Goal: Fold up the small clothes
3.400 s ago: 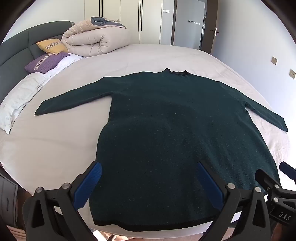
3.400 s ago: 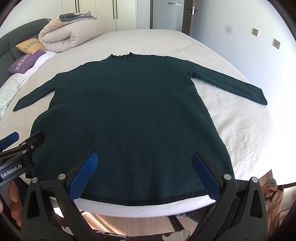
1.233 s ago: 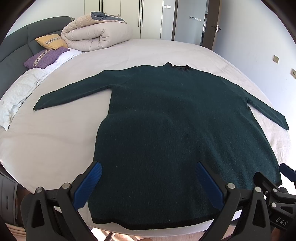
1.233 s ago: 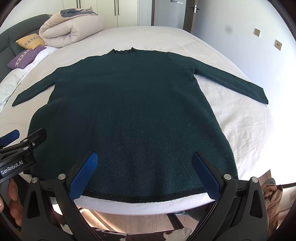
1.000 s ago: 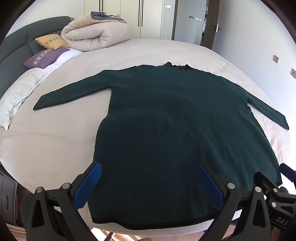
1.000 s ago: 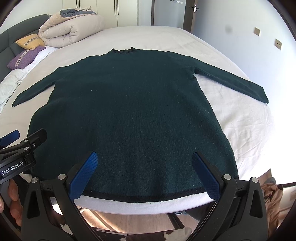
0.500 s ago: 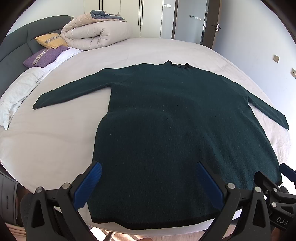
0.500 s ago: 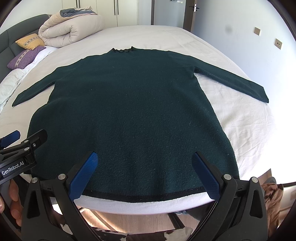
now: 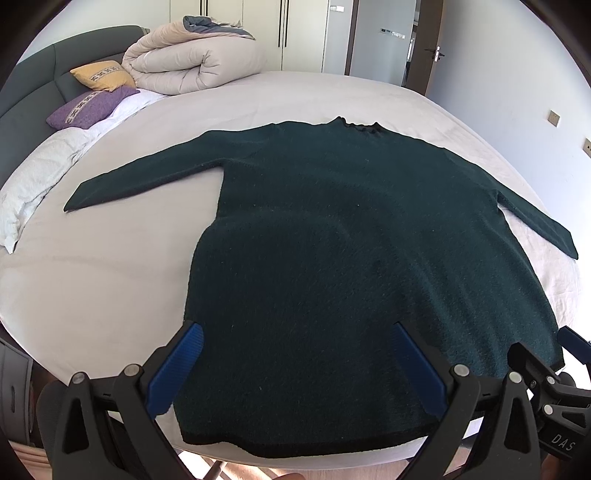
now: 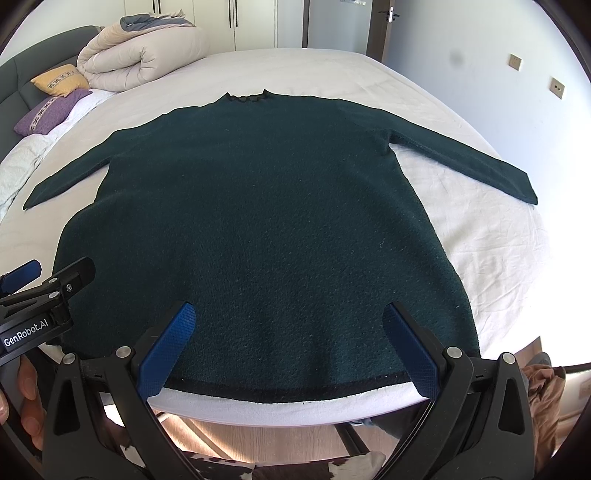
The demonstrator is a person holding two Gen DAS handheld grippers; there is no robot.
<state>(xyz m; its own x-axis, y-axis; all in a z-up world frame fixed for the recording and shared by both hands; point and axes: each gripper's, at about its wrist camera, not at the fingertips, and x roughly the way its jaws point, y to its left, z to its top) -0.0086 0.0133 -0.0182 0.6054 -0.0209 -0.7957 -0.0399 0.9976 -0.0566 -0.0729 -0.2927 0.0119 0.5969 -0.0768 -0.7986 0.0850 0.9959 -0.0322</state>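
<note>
While we hold both tools above the near edge of the bed point(image 9: 92, 280), the dark green sweater point(image 9: 351, 258) lies spread flat on the pale sheet, front down or up we cannot tell, with its black-trimmed hem toward us and its collar on the far side. Both sleeves stretch out sideways from the sweater's body, flat on the sheet.

Our left gripper point(image 9: 295, 363) hovers over the sweater's hem, toward its left corner, with its blue-padded fingers point(image 9: 175, 369) spread wide and nothing between them. Our right gripper point(image 10: 288, 345) hangs over the hem as well, nearer the sweater's middle and right side; its fingers point(image 10: 166, 347) are also spread wide and hold nothing. Each tool shows at the edge of the other's view, so they sit side by side.

Beyond the sweater's left sleeve, at the head of the bed, lie a purple pillow point(image 9: 88, 110) and a yellow pillow point(image 9: 101, 75), with a rolled beige duvet point(image 9: 192, 62) just beside them. Wardrobe doors point(image 9: 303, 33) stand beyond the sweater's collar.
</note>
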